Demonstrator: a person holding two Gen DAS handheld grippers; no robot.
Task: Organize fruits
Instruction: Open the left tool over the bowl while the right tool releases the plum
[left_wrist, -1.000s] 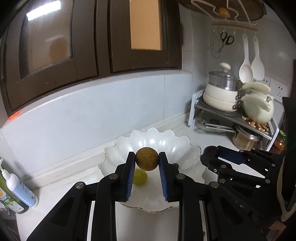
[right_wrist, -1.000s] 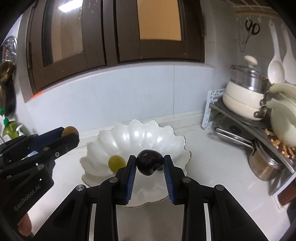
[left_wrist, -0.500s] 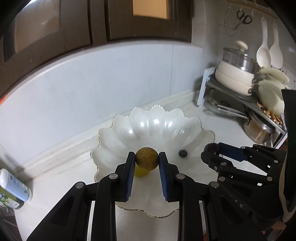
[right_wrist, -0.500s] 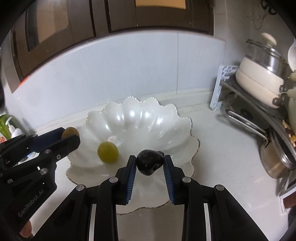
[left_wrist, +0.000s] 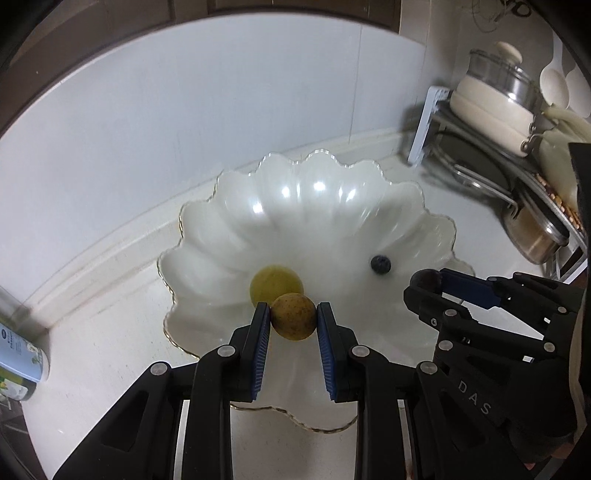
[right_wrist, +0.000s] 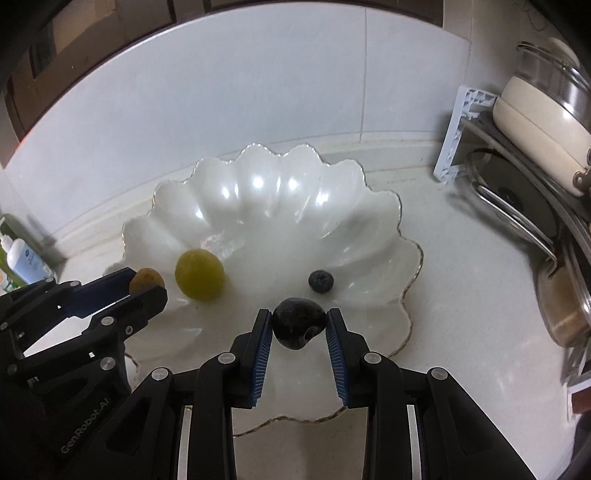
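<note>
Fruits in three places: two lying in scalloped white bowl (right_wrist: 388, 229), two clamped in grippers above its near rim. Speckled yellow-brown round fruit (left_wrist: 294, 316) pinched between blue pads (left_wrist: 259, 350) of left gripper (left_wrist: 294, 325), held just in front of green grape (left_wrist: 271, 284), which lies on bowl floor at about 9 o'clock from bowl centre. Dark wrinkled fruit (right_wrist: 299, 328) pinched between fingers of right gripper (right_wrist: 300, 332), held over bowl's 6 o'clock edge. Blueberry (right_wrist: 320, 281) resting on bowl floor, just beyond dark fruit at its 1 o'clock, well apart from grape. Left gripper seen from right wrist view at 9 o'clock, its fruit just beside grape; contact not discernible. Right gripper seen from left wrist view at 3 o'clock. Bowl seated on pale countertop (right_wrist: 461, 295) against white tiled wall. Cream pot with glass lid (left_wrist: 495, 96) on rack at 2 o'clock; steel pot (left_wrist: 532, 232) beneath. Bottle (left_wrist: 22, 354) at 9 o'clock on counter.
</note>
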